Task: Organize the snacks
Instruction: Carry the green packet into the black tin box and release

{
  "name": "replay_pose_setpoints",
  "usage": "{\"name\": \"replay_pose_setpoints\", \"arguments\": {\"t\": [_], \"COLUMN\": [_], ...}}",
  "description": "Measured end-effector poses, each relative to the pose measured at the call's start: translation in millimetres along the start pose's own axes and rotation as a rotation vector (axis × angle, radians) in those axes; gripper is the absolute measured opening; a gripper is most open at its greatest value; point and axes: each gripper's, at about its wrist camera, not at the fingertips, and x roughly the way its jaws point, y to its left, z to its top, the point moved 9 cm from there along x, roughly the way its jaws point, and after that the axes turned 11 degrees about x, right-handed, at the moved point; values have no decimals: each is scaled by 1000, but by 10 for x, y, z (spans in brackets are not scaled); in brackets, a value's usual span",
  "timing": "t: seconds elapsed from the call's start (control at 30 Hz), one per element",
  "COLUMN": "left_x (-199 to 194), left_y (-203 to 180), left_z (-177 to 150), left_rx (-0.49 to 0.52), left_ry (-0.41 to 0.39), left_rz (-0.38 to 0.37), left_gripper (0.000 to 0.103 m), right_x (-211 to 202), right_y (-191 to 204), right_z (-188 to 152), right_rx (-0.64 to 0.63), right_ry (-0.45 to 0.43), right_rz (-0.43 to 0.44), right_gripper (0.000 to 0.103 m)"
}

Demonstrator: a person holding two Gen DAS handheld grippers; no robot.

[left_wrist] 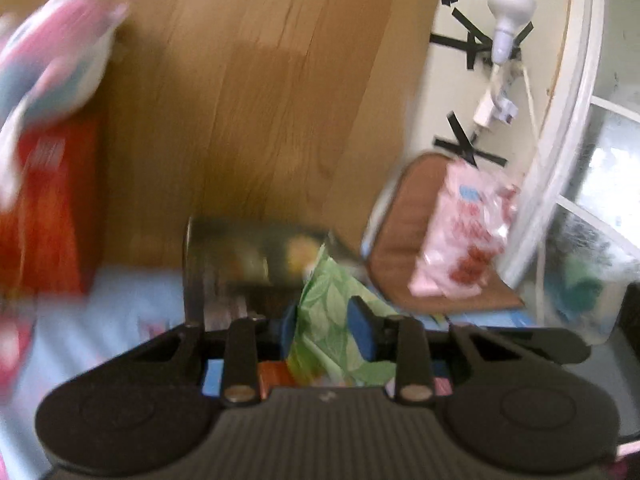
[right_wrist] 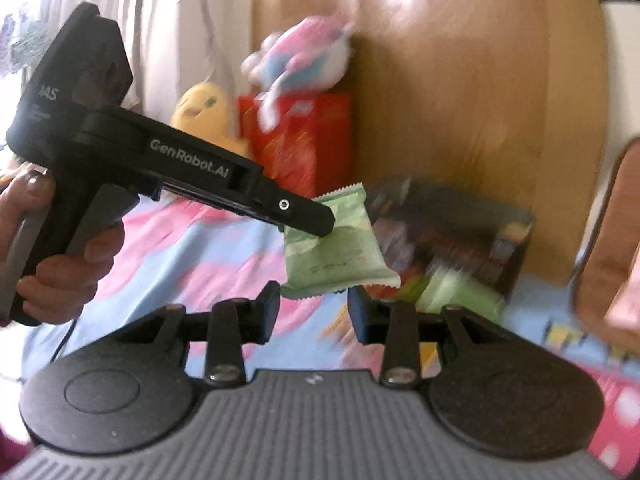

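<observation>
The green snack packet (left_wrist: 332,312) is pinched between the left tool's (left_wrist: 326,330) fingers, lifted above the patterned bedsheet (right_wrist: 192,256). Only the right wrist view shows that tool from the side, a hand (right_wrist: 60,256) on its handle. The right tool (right_wrist: 314,312) is parted, empty, just below the packet. Beyond stands a dark box (right_wrist: 452,236).

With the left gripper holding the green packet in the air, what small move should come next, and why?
Probably carry the green packet, pinched in the left gripper, over to the dark open box behind it: similar green packets already lie there, and the right gripper is empty.
</observation>
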Motion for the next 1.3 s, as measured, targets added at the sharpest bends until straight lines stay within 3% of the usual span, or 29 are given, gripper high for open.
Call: {"name": "replay_pose_setpoints", "arguments": {"t": [0.03, 0.1, 0.23, 0.37, 0.57, 0.7, 0.83, 0.87, 0.9, 0.93, 0.97, 1.0, 1.23, 1.3], "left_x": [152, 503, 890, 642, 667, 839, 1104, 1178, 1252, 1278, 1257, 1191, 407, 157], "left_y": [69, 164, 332, 328, 203, 95, -40, -70, -108, -130, -147, -160, -87, -97], "left_z": [164, 399, 345, -33, -510, -565, -568, -603, -656, -683, -672, -655, -681, -750], "left_rx": [9, 37, -12, -82, -156, -175, -165, -165, -166, -161, -154, -151, -176, -141], "left_ry": [-6, 7, 46, 0, 102, 142, 175, 193, 217, 220, 211, 200, 114, 74], "left_rz": [7, 0, 9, -41, -98, -134, -163, -168, -181, -171, -167, -174, -181, -149], "left_gripper": [30, 47, 45, 46, 46, 46, 46, 40, 26, 25, 20, 20, 20, 21], "right_x": [94, 351, 781, 428, 215, 294, 399, 437, 500, 565, 567, 550, 82, -24], "right_y": [-93, -305, -889, -1146, -1342, -1389, -1329, -1324, -1323, -1321, -1314, -1282, -756, -549], "right_z": [141, 417, 545, 220, -397, -415, -487, -493, -504, -528, -519, -496, -286, -300], "right_rx": [9, 26, 67, 181, 251, 277, 215, 209, 208, 216, 212, 210, 138, 112], "right_ry": [-11, -22, 30, 13, 110, 143, 187, 196, 210, 229, 216, 210, 104, 89], "right_rz": [-11, -45, -203, -158, -166, -152, -143, -135, -124, -113, -113, -119, -61, -29], "right_gripper": [40, 40, 52, 51, 51, 52, 53, 53, 55, 55, 52, 31, 21, 21]}}
